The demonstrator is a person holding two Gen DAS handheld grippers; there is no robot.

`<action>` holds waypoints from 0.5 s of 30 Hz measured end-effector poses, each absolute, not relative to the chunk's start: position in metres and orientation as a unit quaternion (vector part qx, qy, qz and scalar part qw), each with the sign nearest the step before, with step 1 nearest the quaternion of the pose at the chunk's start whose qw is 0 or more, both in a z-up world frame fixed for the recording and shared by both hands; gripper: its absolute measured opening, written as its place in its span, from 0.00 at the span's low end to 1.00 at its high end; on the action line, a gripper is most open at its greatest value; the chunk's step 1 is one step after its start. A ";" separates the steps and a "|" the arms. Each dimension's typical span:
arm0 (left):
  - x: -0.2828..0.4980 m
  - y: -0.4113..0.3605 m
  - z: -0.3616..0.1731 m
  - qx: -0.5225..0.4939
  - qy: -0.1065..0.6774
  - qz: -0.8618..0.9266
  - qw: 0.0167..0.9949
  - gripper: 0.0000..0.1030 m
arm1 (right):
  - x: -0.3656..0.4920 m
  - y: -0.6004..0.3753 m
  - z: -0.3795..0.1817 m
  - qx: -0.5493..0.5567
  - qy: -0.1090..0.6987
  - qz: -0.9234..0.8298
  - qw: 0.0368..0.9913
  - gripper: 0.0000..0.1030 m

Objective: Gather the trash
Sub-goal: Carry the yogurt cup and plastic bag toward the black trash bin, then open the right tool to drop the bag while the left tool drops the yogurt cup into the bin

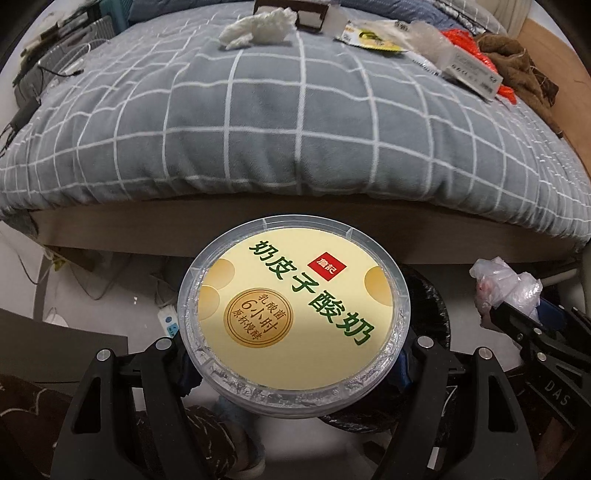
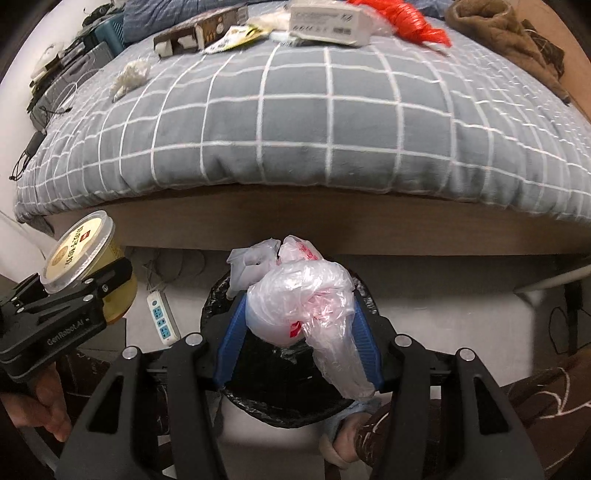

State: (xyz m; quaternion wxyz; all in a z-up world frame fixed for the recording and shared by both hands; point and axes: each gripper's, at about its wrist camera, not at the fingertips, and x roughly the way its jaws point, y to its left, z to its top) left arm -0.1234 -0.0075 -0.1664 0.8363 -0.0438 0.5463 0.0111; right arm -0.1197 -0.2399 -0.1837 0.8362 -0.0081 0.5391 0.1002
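My left gripper (image 1: 295,373) is shut on a round yogurt cup (image 1: 293,317) with a yellow lid and green Chinese lettering, held in the air in front of the bed; it also shows at the left of the right wrist view (image 2: 85,258). My right gripper (image 2: 299,317) is shut on a crumpled clear plastic bag (image 2: 306,299) with red print, held right above a bin lined with a black bag (image 2: 280,384). In the left wrist view the plastic bag (image 1: 506,288) and the bin (image 1: 428,295) sit to the right of the cup.
A bed with a grey checked quilt (image 2: 295,122) fills the background. On it lie a crumpled tissue (image 2: 131,75), a dark box (image 2: 199,33), a yellow wrapper (image 2: 236,37), a white box (image 2: 328,22), a red net (image 2: 413,22) and brown cloth (image 2: 509,33). A power strip (image 2: 160,319) lies on the floor.
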 end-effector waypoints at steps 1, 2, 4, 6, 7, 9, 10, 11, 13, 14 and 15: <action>-0.123 -0.005 -0.168 -0.044 0.547 0.013 0.836 0.71 | -0.118 -0.237 -0.187 -0.009 0.544 0.102 0.833 0.51; -0.123 -0.002 -0.169 -0.045 0.548 0.015 0.835 0.71 | -0.117 -0.234 -0.189 -0.010 0.548 0.103 0.830 0.51; -0.123 0.002 -0.169 -0.046 0.549 0.019 0.834 0.71 | -0.115 -0.229 -0.192 -0.009 0.554 0.108 0.825 0.51; -0.124 0.009 -0.171 -0.044 0.550 0.026 0.834 0.71 | -0.113 -0.223 -0.194 -0.012 0.558 0.113 0.822 0.51; -0.124 0.013 -0.173 -0.046 0.551 0.029 0.833 0.71 | -0.113 -0.219 -0.196 -0.014 0.560 0.117 0.820 0.51; -0.127 0.016 -0.175 -0.049 0.555 0.032 0.830 0.71 | -0.112 -0.214 -0.198 -0.018 0.562 0.121 0.818 0.53; -0.127 0.017 -0.177 -0.048 0.556 0.033 0.829 0.71 | -0.113 -0.210 -0.200 -0.022 0.563 0.120 0.818 0.54; -0.128 0.018 -0.180 -0.048 0.557 0.035 0.828 0.71 | -0.113 -0.210 -0.201 -0.024 0.563 0.120 0.817 0.55; -0.128 0.019 -0.183 -0.048 0.560 0.034 0.827 0.71 | -0.112 -0.209 -0.204 -0.027 0.566 0.118 0.816 0.58; -0.127 0.017 -0.186 -0.048 0.560 0.034 0.826 0.71 | -0.112 -0.209 -0.204 -0.028 0.564 0.115 0.817 0.63; -0.126 0.015 -0.188 -0.047 0.561 0.033 0.826 0.71 | -0.113 -0.211 -0.205 -0.029 0.562 0.110 0.819 0.69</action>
